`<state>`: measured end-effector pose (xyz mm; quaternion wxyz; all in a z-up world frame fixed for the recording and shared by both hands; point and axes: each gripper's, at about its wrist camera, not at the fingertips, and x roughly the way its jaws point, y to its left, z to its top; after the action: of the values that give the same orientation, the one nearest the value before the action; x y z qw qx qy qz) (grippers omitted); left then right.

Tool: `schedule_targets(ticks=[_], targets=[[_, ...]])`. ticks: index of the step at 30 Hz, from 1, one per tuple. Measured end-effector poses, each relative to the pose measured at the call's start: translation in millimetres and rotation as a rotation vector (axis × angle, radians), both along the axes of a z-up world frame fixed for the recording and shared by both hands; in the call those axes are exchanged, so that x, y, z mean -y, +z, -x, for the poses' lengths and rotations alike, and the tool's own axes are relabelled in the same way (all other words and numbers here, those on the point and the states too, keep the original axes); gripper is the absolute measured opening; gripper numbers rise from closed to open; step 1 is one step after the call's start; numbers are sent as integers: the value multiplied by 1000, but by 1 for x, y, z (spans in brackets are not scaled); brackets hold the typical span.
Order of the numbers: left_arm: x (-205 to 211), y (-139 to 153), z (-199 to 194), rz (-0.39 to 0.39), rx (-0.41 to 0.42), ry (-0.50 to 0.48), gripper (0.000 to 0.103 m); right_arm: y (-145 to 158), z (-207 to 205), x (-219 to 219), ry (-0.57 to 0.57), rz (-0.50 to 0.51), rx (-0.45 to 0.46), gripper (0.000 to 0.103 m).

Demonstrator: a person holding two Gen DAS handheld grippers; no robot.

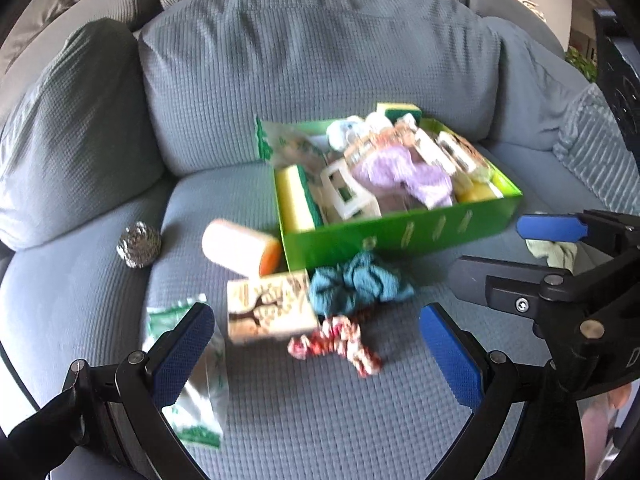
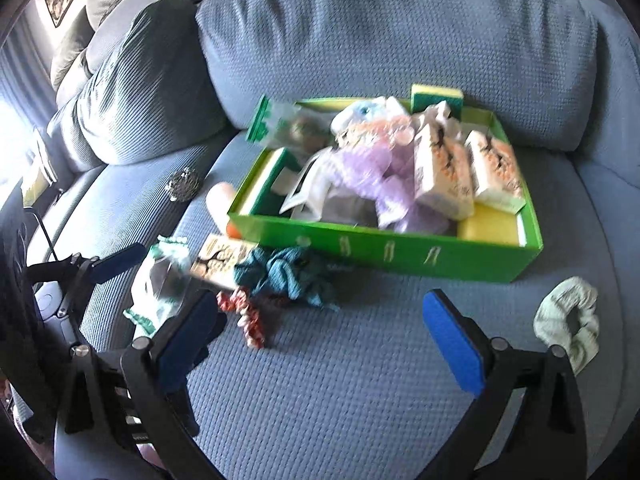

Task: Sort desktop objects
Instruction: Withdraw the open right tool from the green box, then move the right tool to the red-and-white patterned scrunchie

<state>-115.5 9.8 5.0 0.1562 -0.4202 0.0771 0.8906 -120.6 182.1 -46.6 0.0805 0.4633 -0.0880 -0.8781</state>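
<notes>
Left tool (image 1: 316, 344): released, fingers spread, empty.
Right tool (image 2: 320, 340): released, empty.
Green box (image 2: 400, 254): full, on sofa seat (image 2: 360, 400).

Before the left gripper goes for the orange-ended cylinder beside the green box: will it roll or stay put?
The orange-ended cylinder lies on its side on the soft sofa cushion, so a push across its length would probably roll it, though the fabric should slow it. It leans near the green box, which may stop it that way. It looks rigid, likely light.
</notes>
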Motion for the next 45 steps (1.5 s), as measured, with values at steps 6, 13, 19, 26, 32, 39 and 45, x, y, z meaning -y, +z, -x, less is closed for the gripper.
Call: schedule_targets(ticks=[6,13,19,26,32,39,45], targets=[[8,-14,-15,-29,27,-10,102,-13,-9,14,37,31,28,103],[11,-22,-25,-57,33,-19,102,-22,-13,24,57,38,39,103],[15,-33,-24,-111,50,-34,102,-36,-10,36,82,25,55,103],[20,-44,-19,-149,61,-38,102,-51,-3,44,93,37,80,103],[22,-49,-14,-179,63,-51,102,-58,1,46,98,59,94,102],[21,-57,-8,-203,66,-85,102,-68,9,51,102,84,109,101],[23,-65,0,-229,96,-114,102,-75,13,53,106,107,127,96]])
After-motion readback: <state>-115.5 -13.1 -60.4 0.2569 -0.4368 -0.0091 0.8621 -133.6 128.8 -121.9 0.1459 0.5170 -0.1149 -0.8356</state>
